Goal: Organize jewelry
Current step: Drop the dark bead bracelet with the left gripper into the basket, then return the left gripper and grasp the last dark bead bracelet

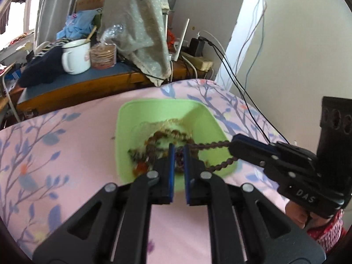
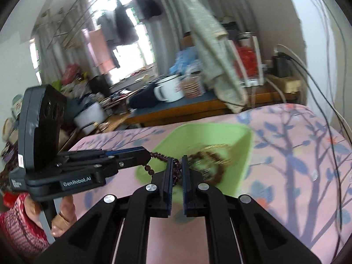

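Note:
A light green square tray (image 1: 198,114) (image 2: 239,138) lies on the pink floral bedspread and holds a pile of bead strings and chains (image 1: 162,136) (image 2: 211,160). Both grippers grip one dark purple bead string (image 1: 211,145) (image 2: 158,155) stretched over the tray's near edge. My left gripper (image 1: 178,148) is shut on one end; it shows from the side in the right wrist view (image 2: 146,153). My right gripper (image 2: 177,160) is shut on the other end; it shows at the right of the left wrist view (image 1: 233,143).
Behind the bed stands a cluttered desk (image 1: 92,81) with a white enamel mug (image 1: 76,56) (image 2: 168,89), a jar (image 1: 103,55) and draped grey cloth (image 1: 140,28). Black cables (image 1: 242,83) run down the wall across the bed's right corner.

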Demonstrator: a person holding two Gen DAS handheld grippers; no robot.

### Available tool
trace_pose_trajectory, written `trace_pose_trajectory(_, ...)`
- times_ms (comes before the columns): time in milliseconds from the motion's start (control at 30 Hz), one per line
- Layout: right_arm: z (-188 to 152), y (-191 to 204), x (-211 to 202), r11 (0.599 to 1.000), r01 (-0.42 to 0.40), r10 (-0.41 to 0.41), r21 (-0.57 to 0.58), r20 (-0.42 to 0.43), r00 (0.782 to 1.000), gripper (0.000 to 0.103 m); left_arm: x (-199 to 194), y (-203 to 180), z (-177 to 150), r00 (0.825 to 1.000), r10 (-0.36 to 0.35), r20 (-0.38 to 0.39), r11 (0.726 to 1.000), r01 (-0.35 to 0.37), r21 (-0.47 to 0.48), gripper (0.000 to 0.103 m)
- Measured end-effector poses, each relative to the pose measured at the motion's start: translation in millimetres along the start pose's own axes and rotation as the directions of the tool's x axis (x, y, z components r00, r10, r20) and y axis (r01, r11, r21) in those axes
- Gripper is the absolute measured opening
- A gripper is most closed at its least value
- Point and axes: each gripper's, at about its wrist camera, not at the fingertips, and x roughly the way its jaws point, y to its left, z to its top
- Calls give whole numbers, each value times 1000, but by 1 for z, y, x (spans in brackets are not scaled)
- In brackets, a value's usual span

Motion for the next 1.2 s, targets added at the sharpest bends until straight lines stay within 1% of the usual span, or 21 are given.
trace_pose_trajectory(67,4,-16,8,999,18,-18,28,-2,1000,0,18,0,7,1000,-15,-15,999,14,-29,7)
trace_pose_trajectory(133,2,-30,16,998,17,-16,61,-5,1000,0,33,0,9,999,-15,-28,999,13,-48,7)
trace_pose_trajectory(167,1,-36,21,997,33,-33,74,-6,999,0,42,1,10,999,-10,-49,998,8,-57,9)
trace_pose_trajectory(200,-1,-42,23,994,68,-68,88,3,998,0,48,3,10,997,-5,-72,998,0,-69,10)
trace_pose_trajectory(233,-3,-44,20,991,83,-85,102,11,996,0,53,7,10,996,-3,-94,996,-6,-94,10)
trace_pose_trajectory(267,-5,-46,17,990,74,-78,121,23,997,0,50,13,9,996,-19,-92,992,8,-125,10)
trace_pose_trajectory(333,-6,-46,5,990,31,-40,135,58,998,0,36,20,7,998,-41,-51,987,32,-160,10)
trace_pose_trajectory(400,-8,-37,-9,993,25,-36,116,94,995,0,14,27,2,999,-53,-12,981,50,-186,11)
trace_pose_trajectory(467,-12,-27,-20,995,-9,-1,97,102,995,0,-14,32,-12,997,-71,18,979,73,-188,11)
trace_pose_trajectory(533,-22,-13,-28,995,-56,48,79,92,995,0,-33,33,-26,998,-62,18,984,64,-168,11)
trace_pose_trajectory(567,-28,-8,-31,995,-69,63,72,79,995,0,-42,34,-37,998,-57,12,986,58,-159,11)
trace_pose_trajectory(667,-57,15,-25,990,-125,127,58,-39,991,0,-67,41,-78,998,-56,-35,987,50,-152,11)
trace_pose_trajectory(700,-68,24,-22,989,-138,142,51,-85,986,0,-74,43,-93,997,-52,-59,988,42,-149,11)
trace_pose_trajectory(733,-77,32,-21,988,-150,153,41,-118,981,0,-78,44,-102,996,-48,-73,988,37,-147,11)
trace_pose_trajectory(800,-96,51,-18,985,-175,174,10,-186,967,0,-90,48,-129,993,-43,-106,990,27,-140,11)
trace_pose_trajectory(867,-110,68,-17,982,-187,174,-32,-235,956,0,-97,48,-148,990,-54,-128,989,35,-145,11)
trace_pose_trajectory(1000,-129,100,-19,972,-216,179,-91,-303,936,0,-111,43,-182,983,-109,-148,983,85,-163,11)
trace_pose_trajectory(1067,-134,110,-18,971,-211,166,-114,-318,933,0,-116,37,-194,980,-134,-148,980,108,-168,11)
trace_pose_trajectory(1133,-137,117,-16,971,-198,145,-137,-327,934,0,-115,31,-200,981,-121,-154,983,97,-153,24)
trace_pose_trajectory(1167,-140,122,-16,971,-188,131,-149,-331,935,0,-115,28,-202,983,-102,-153,987,80,-141,39)
trace_pose_trajectory(1200,-141,126,-15,971,-171,107,-168,-336,936,0,-116,25,-204,986,-81,-143,990,63,-124,46)
